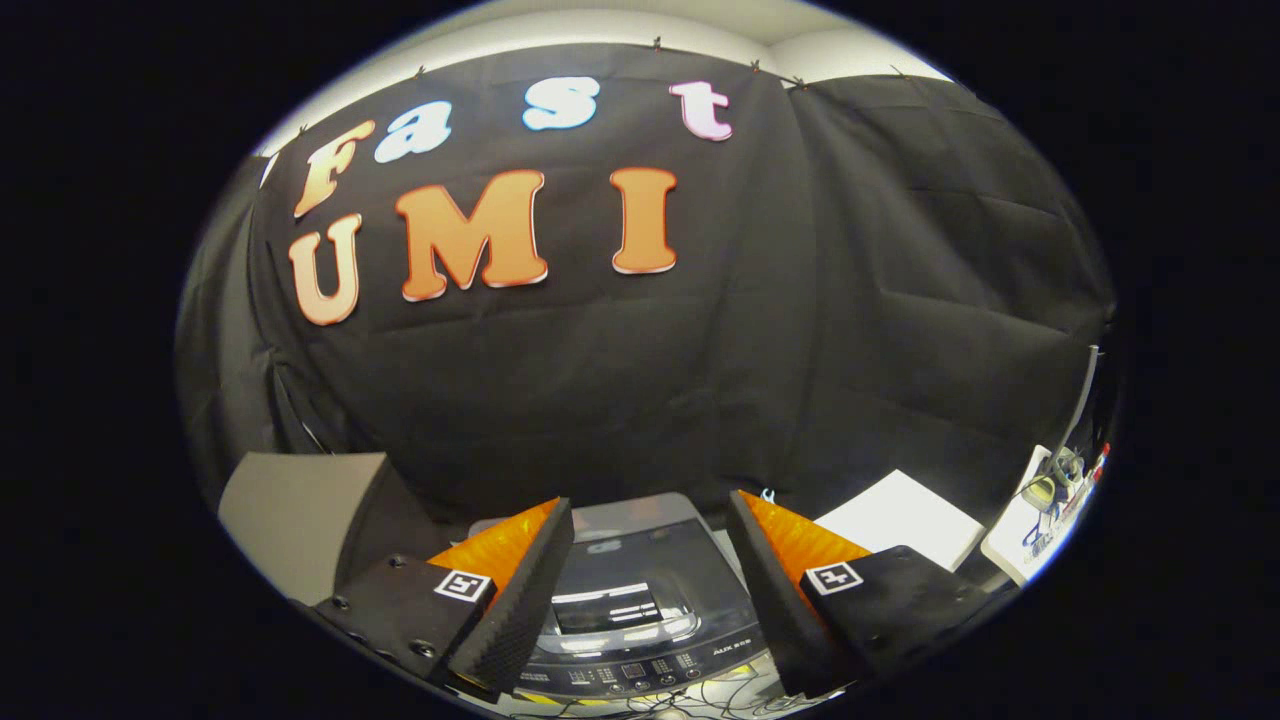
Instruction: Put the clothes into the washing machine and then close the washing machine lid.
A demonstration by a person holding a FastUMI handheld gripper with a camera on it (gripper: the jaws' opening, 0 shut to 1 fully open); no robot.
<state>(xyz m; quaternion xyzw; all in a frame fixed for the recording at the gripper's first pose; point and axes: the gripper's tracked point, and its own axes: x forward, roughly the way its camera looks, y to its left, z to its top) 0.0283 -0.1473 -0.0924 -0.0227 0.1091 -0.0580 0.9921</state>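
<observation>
A small top-loading washing machine (640,600) lies below me, seen between the two fingers. Its dark glossy lid (625,575) is down flat and reflects light, and a control panel (630,672) with buttons runs along its near edge. My gripper (650,510) hovers above the machine, open, with a wide gap and nothing between the fingers. No clothes show in this view.
A grey panel (300,515) stands left of the machine. A white flat box (905,520) sits to the right, with another white object (1045,510) carrying cables beyond it. Loose wires (690,705) lie near the machine's front. Black cloth walls the booth behind.
</observation>
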